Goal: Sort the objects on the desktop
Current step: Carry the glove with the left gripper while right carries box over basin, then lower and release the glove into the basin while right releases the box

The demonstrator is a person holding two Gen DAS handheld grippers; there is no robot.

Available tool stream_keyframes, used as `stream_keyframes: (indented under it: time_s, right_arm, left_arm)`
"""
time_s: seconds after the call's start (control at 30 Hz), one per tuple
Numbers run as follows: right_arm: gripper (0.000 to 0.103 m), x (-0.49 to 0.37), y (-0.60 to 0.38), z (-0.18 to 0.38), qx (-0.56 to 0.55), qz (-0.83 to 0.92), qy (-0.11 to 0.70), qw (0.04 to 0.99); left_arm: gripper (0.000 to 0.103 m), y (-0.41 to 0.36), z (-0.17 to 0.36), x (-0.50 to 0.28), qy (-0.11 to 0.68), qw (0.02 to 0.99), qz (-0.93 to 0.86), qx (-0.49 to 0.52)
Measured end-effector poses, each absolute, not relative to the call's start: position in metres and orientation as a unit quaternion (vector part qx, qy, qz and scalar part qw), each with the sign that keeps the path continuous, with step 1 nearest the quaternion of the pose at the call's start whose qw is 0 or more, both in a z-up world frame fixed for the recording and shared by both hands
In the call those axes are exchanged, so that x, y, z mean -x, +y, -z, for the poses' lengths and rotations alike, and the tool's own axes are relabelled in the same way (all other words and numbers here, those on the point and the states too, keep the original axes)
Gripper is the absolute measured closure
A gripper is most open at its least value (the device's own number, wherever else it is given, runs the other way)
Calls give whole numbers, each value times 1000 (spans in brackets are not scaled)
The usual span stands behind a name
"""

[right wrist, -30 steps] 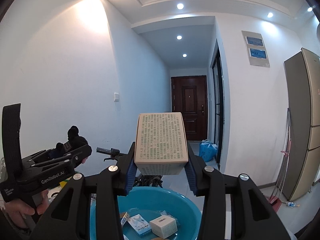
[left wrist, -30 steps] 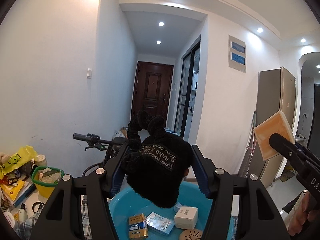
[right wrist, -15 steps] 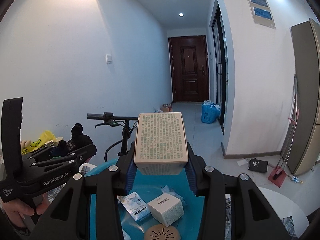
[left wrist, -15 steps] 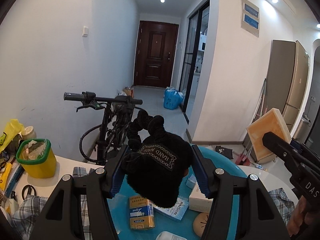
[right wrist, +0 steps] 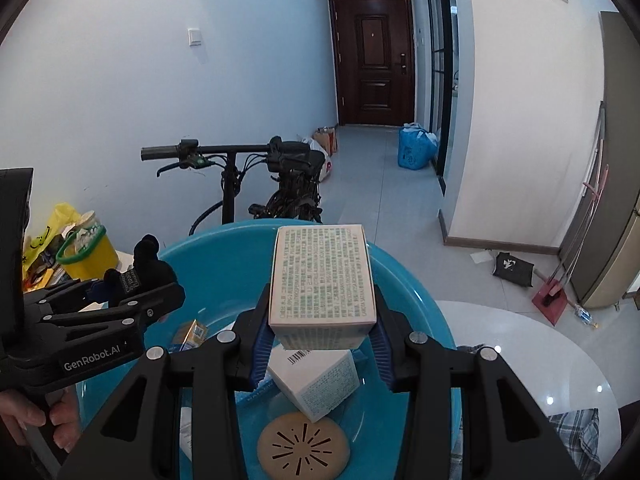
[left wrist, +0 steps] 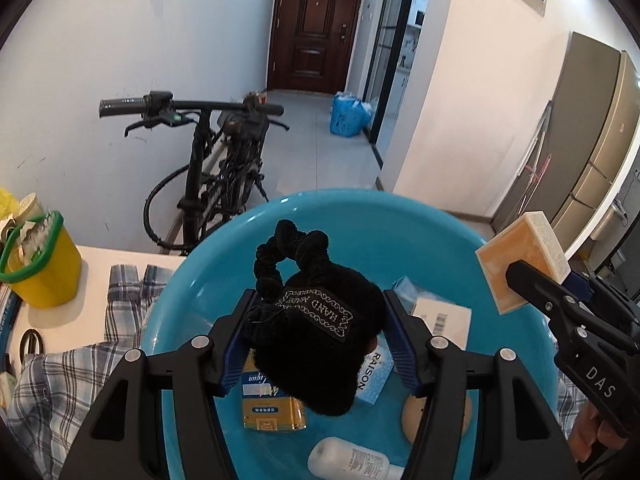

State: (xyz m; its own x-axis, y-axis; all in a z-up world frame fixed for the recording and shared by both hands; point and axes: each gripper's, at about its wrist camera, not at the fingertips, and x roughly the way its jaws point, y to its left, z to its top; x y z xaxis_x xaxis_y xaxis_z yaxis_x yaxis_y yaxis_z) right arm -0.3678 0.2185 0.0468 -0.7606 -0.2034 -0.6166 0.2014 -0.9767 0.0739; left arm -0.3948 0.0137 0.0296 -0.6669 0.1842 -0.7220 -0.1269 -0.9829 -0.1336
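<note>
My left gripper is shut on a black fuzzy hair scrunchie with a "hand made" label, held over the blue basin. My right gripper is shut on a cream box with small green print, also above the basin. The right gripper and its box show at the right of the left wrist view. The left gripper with the scrunchie shows at the left of the right wrist view. In the basin lie a yellow pack, a blue RAISON pack, a white box, a white bottle and a tan round disc.
The basin stands on a white table with a plaid cloth. A yellow tub with a green rim stands at the left. A bicycle leans by the wall behind the table. A broom and dustpan lie on the floor.
Both wrist views have tilted downward: the basin and its contents now fill the lower half. Both grippers have come lower over the basin, still holding the scrunchie and the box.
</note>
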Motion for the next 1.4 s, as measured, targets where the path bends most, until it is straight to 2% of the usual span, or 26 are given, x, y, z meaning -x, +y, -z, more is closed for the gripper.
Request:
stream_keyframes:
  time_s: [0.37,0.7,0.87,1.07,1.4]
  right_arm:
    - [62,381,208,-15,-401,908,42,112]
    - [62,379,212,-20,-394,912,43,109]
    - [62,380,213,-21,-394,912,42,107]
    - [61,380,212,-21,-393,912,41,108]
    - [61,381,208,-18,-398,910,44,113]
  left_arm:
    - [40,18,7,412,-16,81,-867,491]
    - [40,19,3,408,-24,91,-869,486]
    - [34,16,-3,408,-33,92,-875,474]
    - [19,16,-6,408,-35,84,-880,466]
    - [19,13,-14,405,-38,78,-887,454]
